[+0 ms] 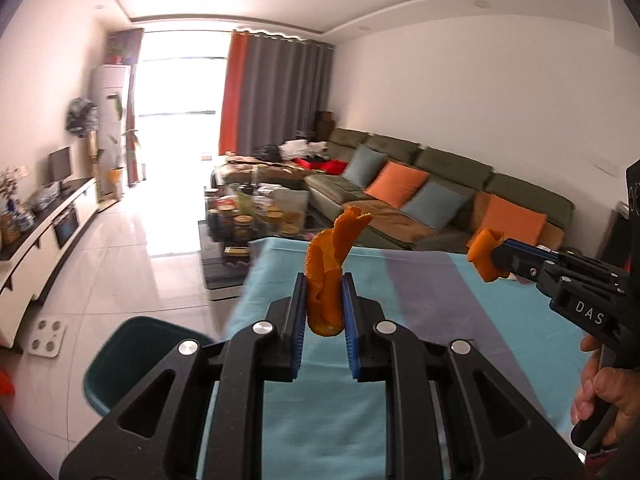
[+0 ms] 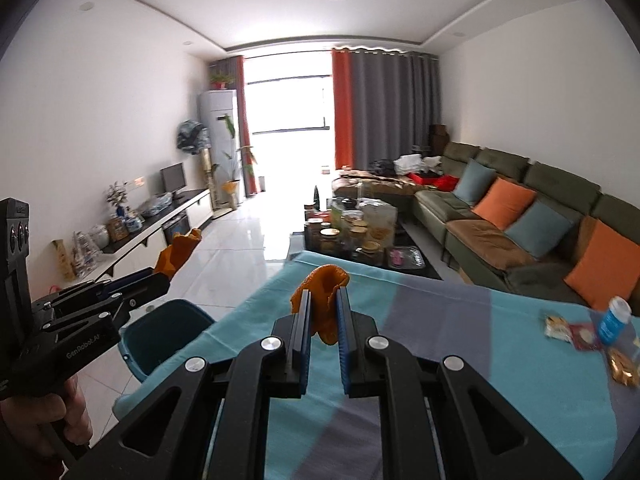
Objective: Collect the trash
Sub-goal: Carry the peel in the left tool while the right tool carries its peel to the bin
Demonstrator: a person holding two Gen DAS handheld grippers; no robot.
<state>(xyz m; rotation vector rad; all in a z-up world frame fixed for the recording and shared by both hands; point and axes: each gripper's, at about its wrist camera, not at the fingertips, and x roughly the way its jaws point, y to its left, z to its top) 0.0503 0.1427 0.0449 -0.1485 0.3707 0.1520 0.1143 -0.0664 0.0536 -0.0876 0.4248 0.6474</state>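
Note:
In the left wrist view my left gripper (image 1: pixel 323 286) is shut on a curled strip of orange peel (image 1: pixel 332 264), which sticks up above the blue pads. It hangs over the table's teal and grey cloth (image 1: pixel 440 320). To the right, my right gripper (image 1: pixel 496 258) is shut on a smaller peel piece (image 1: pixel 482 254). In the right wrist view that right gripper (image 2: pixel 323 300) pinches its peel (image 2: pixel 326 280). My left gripper (image 2: pixel 160 276) at the left carries its own peel (image 2: pixel 176 252). A teal tub-shaped thing (image 2: pixel 160 336), bin or chair seat I cannot tell, stands by the table's left edge.
A blue bottle (image 2: pixel 614 320), snack wrappers (image 2: pixel 560 326) and a golden packet (image 2: pixel 622 368) lie on the cloth at the right. Beyond the table stand a cluttered coffee table (image 2: pixel 356 236) and a green sofa (image 2: pixel 500 220). A white scale (image 1: pixel 46 336) lies on the tiled floor.

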